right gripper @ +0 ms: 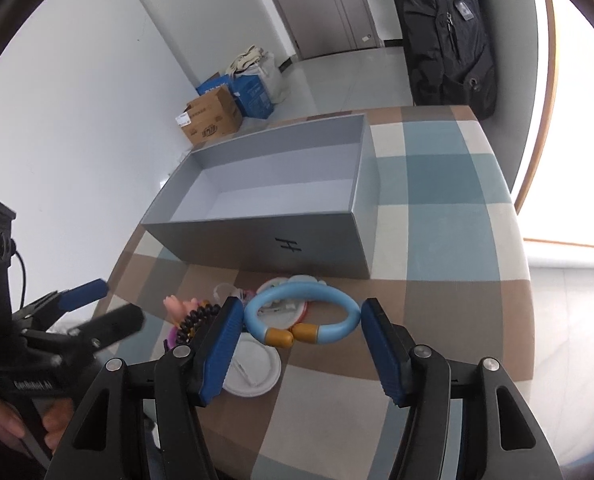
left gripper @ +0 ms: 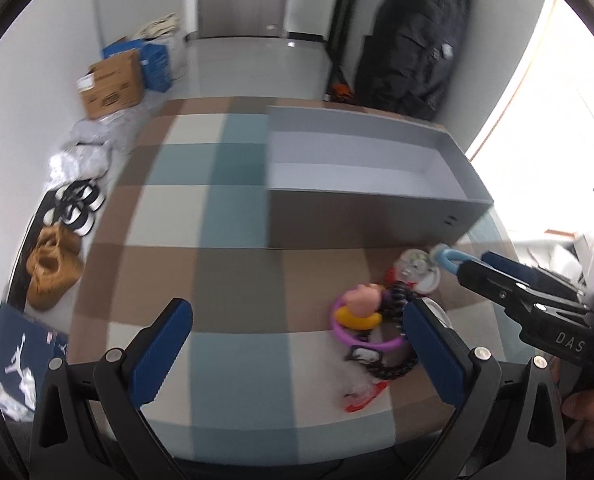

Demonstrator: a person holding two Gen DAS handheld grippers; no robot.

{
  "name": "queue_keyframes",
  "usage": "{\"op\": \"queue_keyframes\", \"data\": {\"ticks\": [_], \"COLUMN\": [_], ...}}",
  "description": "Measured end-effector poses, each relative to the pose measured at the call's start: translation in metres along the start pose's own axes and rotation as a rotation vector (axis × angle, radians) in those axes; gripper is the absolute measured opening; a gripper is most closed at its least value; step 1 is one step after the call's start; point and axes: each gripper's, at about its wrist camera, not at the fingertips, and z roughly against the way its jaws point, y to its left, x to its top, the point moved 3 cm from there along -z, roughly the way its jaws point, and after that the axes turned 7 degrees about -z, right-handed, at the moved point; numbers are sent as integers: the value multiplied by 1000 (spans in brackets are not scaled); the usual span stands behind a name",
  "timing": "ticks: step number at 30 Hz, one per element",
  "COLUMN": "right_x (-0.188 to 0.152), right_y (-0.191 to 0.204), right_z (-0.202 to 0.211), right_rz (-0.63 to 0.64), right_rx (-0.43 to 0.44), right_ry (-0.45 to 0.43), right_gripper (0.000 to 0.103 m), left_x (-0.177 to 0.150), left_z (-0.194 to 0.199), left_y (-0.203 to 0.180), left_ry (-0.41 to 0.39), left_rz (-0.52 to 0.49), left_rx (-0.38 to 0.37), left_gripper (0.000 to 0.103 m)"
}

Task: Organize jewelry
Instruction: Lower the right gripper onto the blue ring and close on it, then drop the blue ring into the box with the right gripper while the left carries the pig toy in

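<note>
Light-blue plastic bangle (right gripper: 301, 312), gold-capped, just before the grey box (right gripper: 257, 240) on the bench. My right gripper (right gripper: 302, 334) brackets it, pads at its sides; grip unconfirmed. Left gripper (left gripper: 297, 344) wide, empty. Risk: smooth ring squirts out sideways.

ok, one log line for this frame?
right gripper: shut on blue bracelet | left gripper: open, empty | grey box: empty
</note>
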Motion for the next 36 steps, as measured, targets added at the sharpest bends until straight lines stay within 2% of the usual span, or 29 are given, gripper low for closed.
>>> {"op": "queue_keyframes", "data": {"ticks": [3, 6, 9, 11, 13, 16, 19, 23, 29, 36], "right_x": [1, 3, 3, 3, 3, 3, 4, 5, 6, 8], "right_y": [-2, -4, -6, -7, -8, -11, -11, -9, -5, 3], "right_z": [4, 9, 11, 11, 12, 14, 14, 16, 24, 37], "right_rz": [-7, -24, -30, -33, -33, -40, -47, -40, -32, -32], "right_rx": [11, 28, 34, 40, 42, 46, 49, 54, 67, 108], "right_ry": [-13, -25, -29, -29, -31, -32, -33, -40, -78, -125], "right_gripper": [60, 60, 60, 60, 60, 60, 60, 60, 60, 60], "left_x": [0, 1, 2, 4, 5, 3, 3, 2, 3, 12], "left_z": [-4, -4, -7, -10, -14, -21, -18, -13, -11, 6], "left_y": [-7, -9, -7, -8, -8, -12, -13, -12, 4, 14], "left_ry": [-6, -17, -17, -17, 2, 39, 31, 30, 37, -3], "left_rz": [-31, -33, -5, 4, 14, 12, 32, 43, 168, 256], "left_rx": [20, 16, -13, -24, -45, -47, -106, -94, -174, -271], "left_gripper": [102, 91, 85, 72, 51, 34, 17, 17, 17, 17]}}
